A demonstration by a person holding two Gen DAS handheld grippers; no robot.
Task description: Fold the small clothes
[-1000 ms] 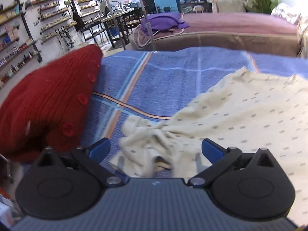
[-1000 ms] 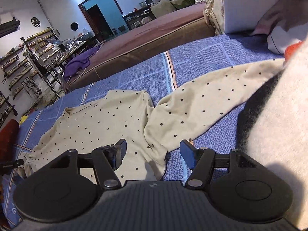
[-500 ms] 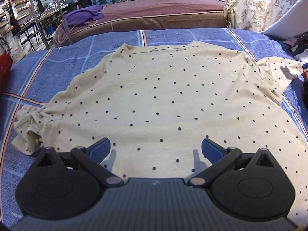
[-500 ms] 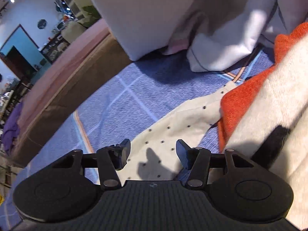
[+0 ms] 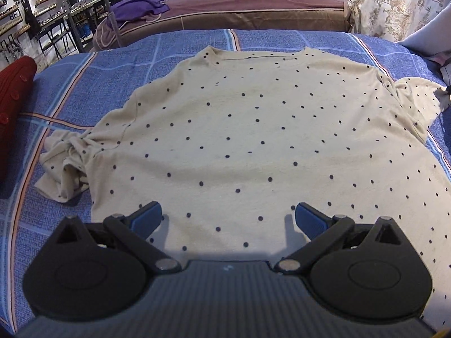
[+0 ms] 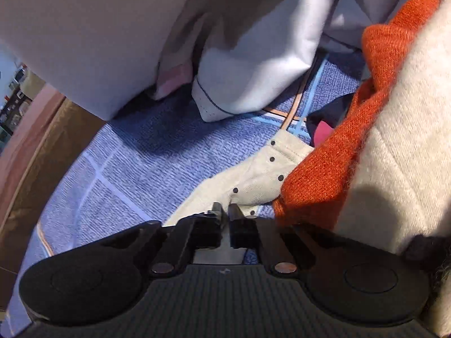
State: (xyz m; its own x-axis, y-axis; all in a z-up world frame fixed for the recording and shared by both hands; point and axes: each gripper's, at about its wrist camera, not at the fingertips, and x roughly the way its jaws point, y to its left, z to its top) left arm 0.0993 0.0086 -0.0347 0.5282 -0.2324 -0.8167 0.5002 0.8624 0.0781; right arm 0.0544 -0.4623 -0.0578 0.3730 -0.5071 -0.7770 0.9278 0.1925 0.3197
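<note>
A cream shirt with dark dots (image 5: 253, 140) lies spread flat on the blue striped bedcover (image 5: 93, 84), collar at the far side. Its left sleeve (image 5: 64, 166) is bunched up; its right sleeve (image 5: 420, 101) stretches off to the right. My left gripper (image 5: 228, 219) is open and empty, low over the shirt's near hem. My right gripper (image 6: 225, 211) is shut on the cream dotted sleeve (image 6: 253, 180) close to its cuff, next to an orange knit garment (image 6: 352, 129).
A red knit cushion (image 5: 14, 107) lies at the left edge of the bed. White pillows (image 6: 169, 33) and a cream and orange knit pile (image 6: 400, 129) crowd the right end. A brown mattress (image 5: 239, 8) with a purple cloth (image 5: 141, 8) lies beyond.
My left gripper swung from the bunched left sleeve to the shirt's near hem and stayed open. My right gripper moved to the right sleeve's end and shut on it.
</note>
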